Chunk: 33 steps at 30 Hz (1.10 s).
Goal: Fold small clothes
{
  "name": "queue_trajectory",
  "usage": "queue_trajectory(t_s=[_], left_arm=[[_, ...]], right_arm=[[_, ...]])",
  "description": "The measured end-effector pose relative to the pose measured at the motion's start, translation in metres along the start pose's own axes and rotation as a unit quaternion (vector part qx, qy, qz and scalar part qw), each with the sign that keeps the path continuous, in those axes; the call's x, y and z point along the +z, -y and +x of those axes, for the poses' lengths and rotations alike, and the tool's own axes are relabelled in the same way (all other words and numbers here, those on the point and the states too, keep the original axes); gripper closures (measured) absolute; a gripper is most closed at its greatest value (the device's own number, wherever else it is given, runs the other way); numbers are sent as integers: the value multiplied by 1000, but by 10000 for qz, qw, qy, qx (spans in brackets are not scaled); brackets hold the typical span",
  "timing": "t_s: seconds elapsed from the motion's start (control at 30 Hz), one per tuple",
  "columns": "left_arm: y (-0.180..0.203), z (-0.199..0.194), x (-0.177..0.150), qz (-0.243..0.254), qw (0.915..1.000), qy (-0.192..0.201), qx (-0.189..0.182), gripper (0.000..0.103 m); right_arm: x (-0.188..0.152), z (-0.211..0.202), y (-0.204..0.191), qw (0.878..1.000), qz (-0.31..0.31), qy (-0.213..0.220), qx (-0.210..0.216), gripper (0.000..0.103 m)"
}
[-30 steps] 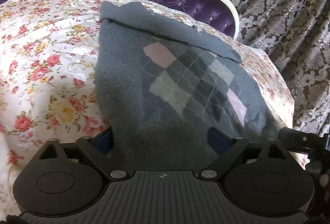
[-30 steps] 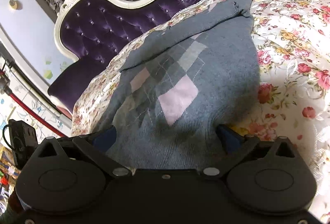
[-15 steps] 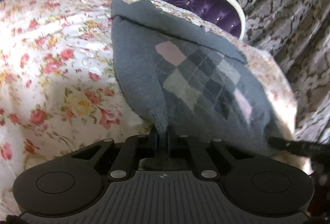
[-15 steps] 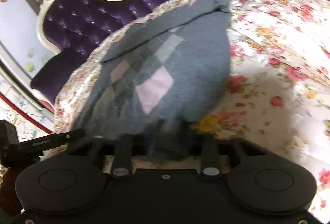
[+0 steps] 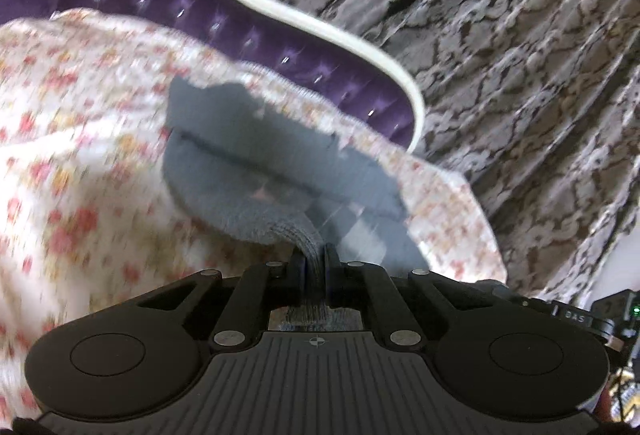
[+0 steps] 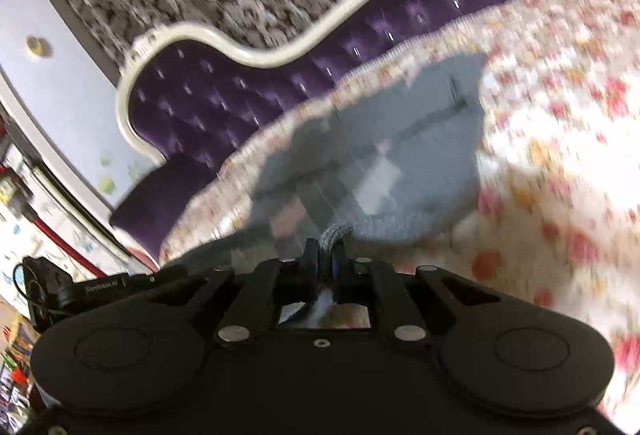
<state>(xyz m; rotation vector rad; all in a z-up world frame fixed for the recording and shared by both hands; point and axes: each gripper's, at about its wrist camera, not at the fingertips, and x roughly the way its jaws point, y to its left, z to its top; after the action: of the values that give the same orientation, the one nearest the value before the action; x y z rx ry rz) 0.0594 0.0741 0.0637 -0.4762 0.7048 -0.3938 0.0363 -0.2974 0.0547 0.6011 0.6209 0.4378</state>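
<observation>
With our left gripper (image 5: 316, 259) and right gripper (image 6: 327, 259) both clenched on the grey argyle sweater's (image 5: 256, 171) near hem above the floral bedspread (image 5: 80, 155), uneven lifting could skew our fold.

One sweater, two grippers, one bed!
One grey argyle sweater (image 5: 256, 171), two grippers on it: left gripper (image 5: 314, 255), right gripper (image 6: 326, 251). One floral bedspread (image 5: 80, 163), one purple headboard (image 6: 224, 103), one patterned curtain (image 5: 520, 55).
</observation>
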Motion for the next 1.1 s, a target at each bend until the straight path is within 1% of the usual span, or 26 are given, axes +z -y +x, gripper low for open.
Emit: queue_trajectory(t_s=[0.2,0.3,0.43,0.57,0.67,0.73,0.77,0.83,0.93,0.97,1.03,1.07,1.1], left_arm=[[0,11,40,114,9996,200,-159,96],[-2,21,64,170,9990,353,-194,96],[0,44,99,231,9983,496,-197,96],[-3,85,134,228,9981,572,-84,96],[-15,123,153,161,9986,492,46,96],[-29,149,161,143,9988,456,75,96],[-36,164,163,113,9989,416,159,96],[-49,191,166,84,9989,312,335,95],[-71,229,167,-126,9983,106,565,95],[-77,239,167,-157,9981,27,598,95],[-87,255,166,-238,9969,-12,754,94],[-92,261,165,-277,9965,-11,793,90],[-97,266,165,-322,9961,-30,816,83]], right_arm=[[38,11,-1,9989,24,321,331,91],[56,20,1,9981,15,449,414,91],[90,39,8,9965,23,694,470,91],[127,69,25,9948,200,893,445,91],[151,102,46,9940,399,972,311,91],[162,125,58,9945,419,957,118,91],[166,136,63,9947,410,945,12,91],[174,164,76,9951,477,849,-194,91],[182,204,98,9949,644,628,-453,91],[183,215,105,9945,722,554,-525,91],[183,234,115,9934,794,401,-717,91],[183,242,119,9931,784,330,-808,91],[182,249,123,9926,769,265,-898,90]])
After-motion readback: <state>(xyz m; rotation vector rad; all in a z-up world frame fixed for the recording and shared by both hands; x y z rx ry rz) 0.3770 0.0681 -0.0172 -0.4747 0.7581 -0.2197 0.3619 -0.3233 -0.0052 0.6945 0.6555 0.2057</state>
